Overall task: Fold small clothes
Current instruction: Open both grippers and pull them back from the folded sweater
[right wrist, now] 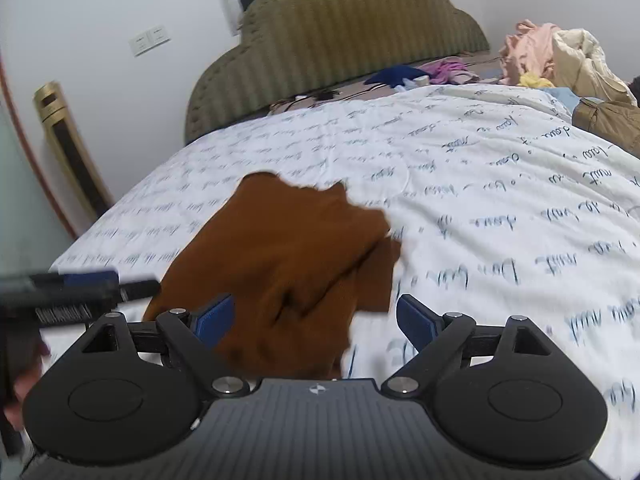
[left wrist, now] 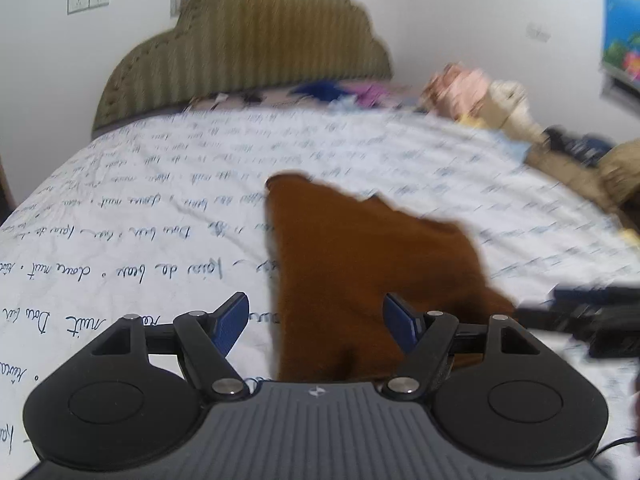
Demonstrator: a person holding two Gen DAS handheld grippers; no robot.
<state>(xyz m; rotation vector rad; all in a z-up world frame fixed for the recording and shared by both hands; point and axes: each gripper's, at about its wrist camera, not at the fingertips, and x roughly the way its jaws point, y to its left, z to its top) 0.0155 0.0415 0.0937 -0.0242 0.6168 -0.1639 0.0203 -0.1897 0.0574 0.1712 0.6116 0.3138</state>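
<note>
A small brown garment point(left wrist: 360, 264) lies partly folded on the white bedspread with blue handwriting print point(left wrist: 140, 216). My left gripper point(left wrist: 316, 320) is open, its blue fingers on either side of the garment's near left part, a little above it. The garment also shows in the right wrist view point(right wrist: 288, 248), with a folded flap along its right side. My right gripper point(right wrist: 314, 320) is open over the garment's near right edge. Each gripper shows in the other's view: the right one at the right edge point(left wrist: 592, 316), the left one at the left edge point(right wrist: 80, 292). The frames are motion-blurred.
An olive padded headboard point(right wrist: 344, 44) stands at the far end of the bed. Loose clothes lie by it point(right wrist: 404, 74), and a pile of pink, cream and tan garments point(right wrist: 560, 60) sits at the far right. A gold frame point(right wrist: 68, 148) leans by the left wall.
</note>
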